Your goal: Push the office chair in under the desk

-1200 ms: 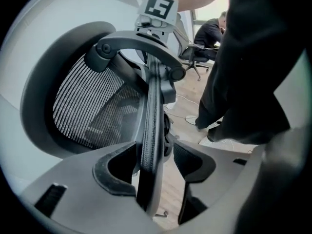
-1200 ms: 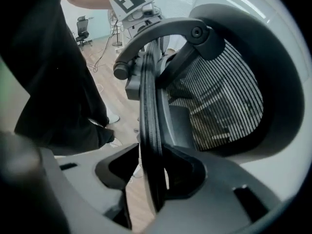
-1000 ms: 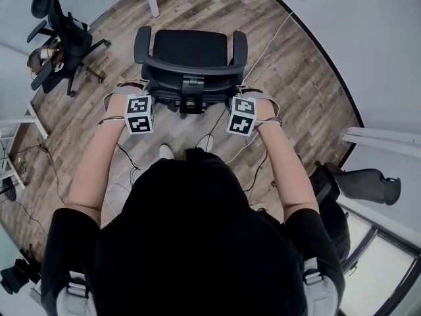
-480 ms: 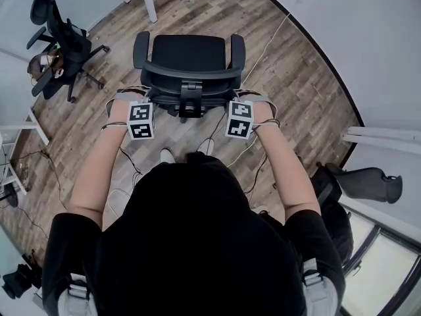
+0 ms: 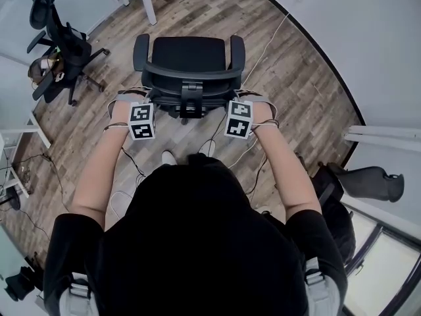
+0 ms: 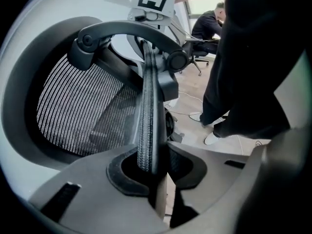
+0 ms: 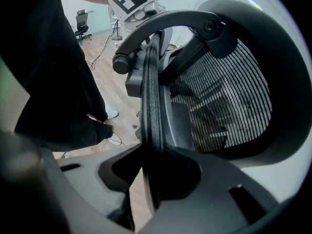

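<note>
Now I have the left gripper (image 6: 155, 162) and right gripper (image 7: 156, 172) clamped on the stiff backrest (image 5: 191, 74) edges of the office chair (image 5: 189, 52), which presumably rolls lightly.

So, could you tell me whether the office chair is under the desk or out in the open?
Out: the office chair stands on bare wood floor, its whole seat in view from above.
</note>
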`<state>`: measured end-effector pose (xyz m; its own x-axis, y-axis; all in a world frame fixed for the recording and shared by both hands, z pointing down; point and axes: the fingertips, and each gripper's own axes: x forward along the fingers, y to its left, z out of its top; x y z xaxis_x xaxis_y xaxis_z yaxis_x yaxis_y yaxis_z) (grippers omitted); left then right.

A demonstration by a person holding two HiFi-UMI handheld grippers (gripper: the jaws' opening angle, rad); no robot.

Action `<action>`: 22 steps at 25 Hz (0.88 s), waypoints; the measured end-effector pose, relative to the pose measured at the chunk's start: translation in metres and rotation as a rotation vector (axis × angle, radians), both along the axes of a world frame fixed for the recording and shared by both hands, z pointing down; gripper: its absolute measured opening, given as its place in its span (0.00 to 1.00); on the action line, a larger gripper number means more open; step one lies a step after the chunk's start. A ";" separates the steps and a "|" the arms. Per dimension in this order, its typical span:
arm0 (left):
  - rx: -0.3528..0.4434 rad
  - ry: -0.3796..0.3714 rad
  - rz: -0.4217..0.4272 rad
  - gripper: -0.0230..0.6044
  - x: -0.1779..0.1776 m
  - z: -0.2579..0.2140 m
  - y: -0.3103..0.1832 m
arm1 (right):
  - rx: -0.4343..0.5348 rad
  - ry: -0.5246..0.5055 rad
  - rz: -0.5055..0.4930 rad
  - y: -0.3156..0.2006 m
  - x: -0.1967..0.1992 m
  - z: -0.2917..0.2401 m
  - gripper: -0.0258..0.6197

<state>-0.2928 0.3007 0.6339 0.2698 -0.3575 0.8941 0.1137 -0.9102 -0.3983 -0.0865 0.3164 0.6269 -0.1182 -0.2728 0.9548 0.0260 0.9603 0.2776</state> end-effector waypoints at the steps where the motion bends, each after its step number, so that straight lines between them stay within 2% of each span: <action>1: -0.005 0.002 -0.001 0.16 0.001 0.000 0.000 | 0.000 -0.001 0.001 -0.001 0.001 0.000 0.20; 9: 0.021 -0.005 0.001 0.15 0.010 0.003 -0.028 | 0.035 -0.005 0.005 -0.027 0.011 0.002 0.20; 14: 0.000 0.000 0.004 0.14 0.020 0.004 -0.050 | 0.036 0.002 0.012 -0.054 0.019 0.002 0.20; 22: 0.009 -0.004 0.000 0.14 0.039 0.004 -0.095 | 0.069 0.010 0.002 -0.102 0.039 0.002 0.20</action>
